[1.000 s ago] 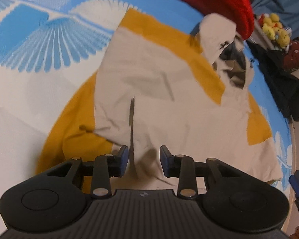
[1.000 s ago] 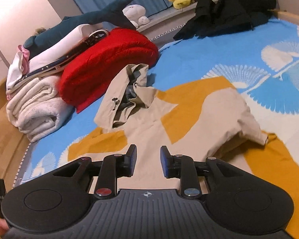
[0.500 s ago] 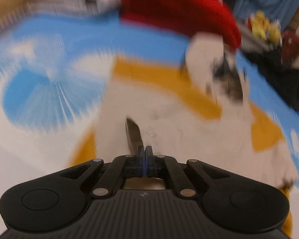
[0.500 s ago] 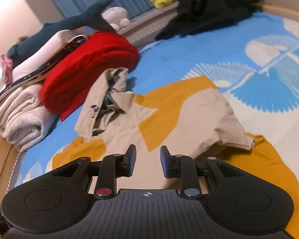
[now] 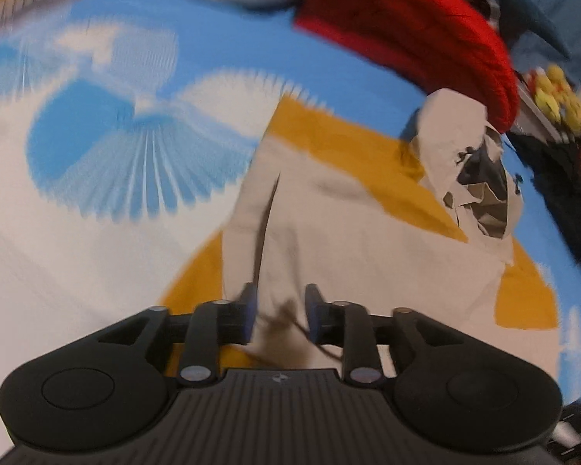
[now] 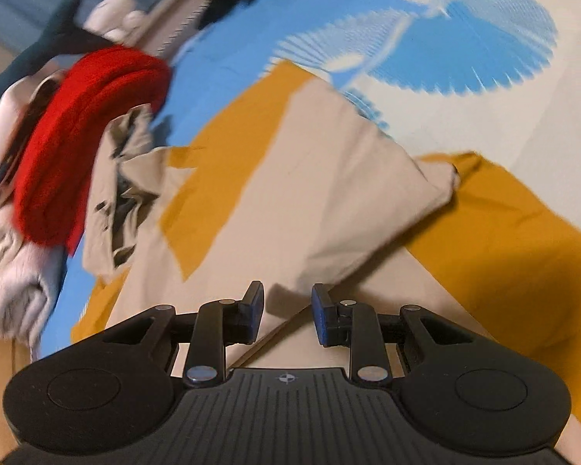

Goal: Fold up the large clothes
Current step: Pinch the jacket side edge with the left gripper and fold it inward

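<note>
Beige-and-mustard cloth jacket point(image 5: 352, 240) lies spread on the blue-and-white patterned bedspread point(image 5: 97, 124), hood beside a red blanket point(image 5: 406, 27) at its far edge. The left gripper point(image 5: 279, 314) has just been opening, fabric loose between its parted fingers. The right gripper point(image 6: 286, 312) hangs over the hem, fingers apart, holding nothing.

Warm indoor light, perhaps motion-blurred edges

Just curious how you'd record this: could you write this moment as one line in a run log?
task: fold jacket | beige-and-mustard jacket: flat on bed | left hand-held gripper: just reopened, jacket fabric between pads | right hand-held gripper: open over jacket
</note>
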Tool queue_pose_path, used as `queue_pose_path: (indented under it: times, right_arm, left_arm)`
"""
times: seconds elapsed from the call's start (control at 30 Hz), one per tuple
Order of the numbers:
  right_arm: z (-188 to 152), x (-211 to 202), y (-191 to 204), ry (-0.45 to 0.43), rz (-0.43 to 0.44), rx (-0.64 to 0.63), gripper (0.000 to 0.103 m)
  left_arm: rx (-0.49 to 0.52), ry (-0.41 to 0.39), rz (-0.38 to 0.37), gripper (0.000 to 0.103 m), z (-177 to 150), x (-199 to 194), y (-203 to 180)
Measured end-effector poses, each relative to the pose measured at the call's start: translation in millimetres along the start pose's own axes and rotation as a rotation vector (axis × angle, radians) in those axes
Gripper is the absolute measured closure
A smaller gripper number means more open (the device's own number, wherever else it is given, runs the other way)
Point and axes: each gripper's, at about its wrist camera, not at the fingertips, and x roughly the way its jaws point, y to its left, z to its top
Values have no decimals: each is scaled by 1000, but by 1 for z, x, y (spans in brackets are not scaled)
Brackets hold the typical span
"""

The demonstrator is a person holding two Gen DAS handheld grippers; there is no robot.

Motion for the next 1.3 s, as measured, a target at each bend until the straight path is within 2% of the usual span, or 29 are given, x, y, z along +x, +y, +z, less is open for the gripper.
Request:
queue_pose_path:
  times: [0.1, 0.17, 0.23, 0.27, 0.3, 0.4, 0.43, 0.47, 0.5, 0.6, 0.67, 0.73, 0.83, 0.87, 0.93, 1.0, 1.07, 1.13, 1.2, 1.27, 1.3]
  right_arm:
    - [4, 10, -7, 7, -19, 59, 75]
    - [6, 13, -14, 12, -11, 115, 75]
    - [6, 14, -18, 9, -7, 150, 82]
    - [6, 14, -18, 7, -2, 151, 95]
    - [6, 14, -18, 6, 9, 150, 99]
    - [9, 6, -16, -33, 26, 153, 102]
    - [10, 1, -17, -53, 19, 162, 102]
    - [12, -4, -19, -77, 9, 174, 102]
    - [14, -9, -22, -98, 0, 186, 102]
    - [13, -3, -31, -58, -34, 211, 102]
    - [10, 5, -34, -23, -69, 211, 99]
    - [8, 6, -33, -17, -87, 205, 96]
    - [7, 3, -24, -18, -110, 156, 82]
    - [6, 0, -21, -30, -129, 135, 78]
    - [6, -10, -15, -77, -169, 84, 76]
    - [3, -26, -8, -169, -215, 45, 76]
    - [2, -41, -2, -278, -245, 17, 76]
    - [3, -55, -2, -386, -185, 32, 76]
    - [9, -57, -4, -421, -116, 38, 76]
    - [17, -45, -7, -372, 7, 54, 76]
    - [23, -34, -13, -309, 74, 84, 76]
  left_arm:
    - [-122, 55, -52, 72, 0, 14, 17]
    - [-163, 62, -70, 72, 0, 19, 22]
    - [-183, 57, -84, 72, 1, 22, 23]
    - [-191, 57, -90, 72, 1, 23, 24]
    - [-198, 59, -96, 72, 0, 25, 24]
    - [-207, 63, -101, 73, -2, 29, 22]
    - [-197, 64, -103, 77, -3, 30, 18]
    - [-175, 67, -110, 95, -5, 31, 13]
    - [-147, 65, -112, 101, -7, 31, 8]
    - [-44, -25, -53, 102, -9, 18, -7]
    - [-27, -70, -43, 102, -6, 10, -11]
    - [-29, -83, -24, 102, -5, 7, -11]
    - [-39, -55, 43, 99, -3, 9, -8]
    - [-25, -71, 65, 97, -2, 6, -8]
    - [42, -141, 91, 94, -1, -5, -17]
    - [109, -193, 67, 94, -1, -12, -29]
    - [144, -193, 15, 90, -3, -12, -36]
    - [131, -144, -26, 90, -6, -5, -38]
    - [120, -83, -49, 90, -9, 5, -38]
    - [101, -35, -55, 86, -12, 15, -34]
    - [83, -13, -41, 85, -12, 21, -31]
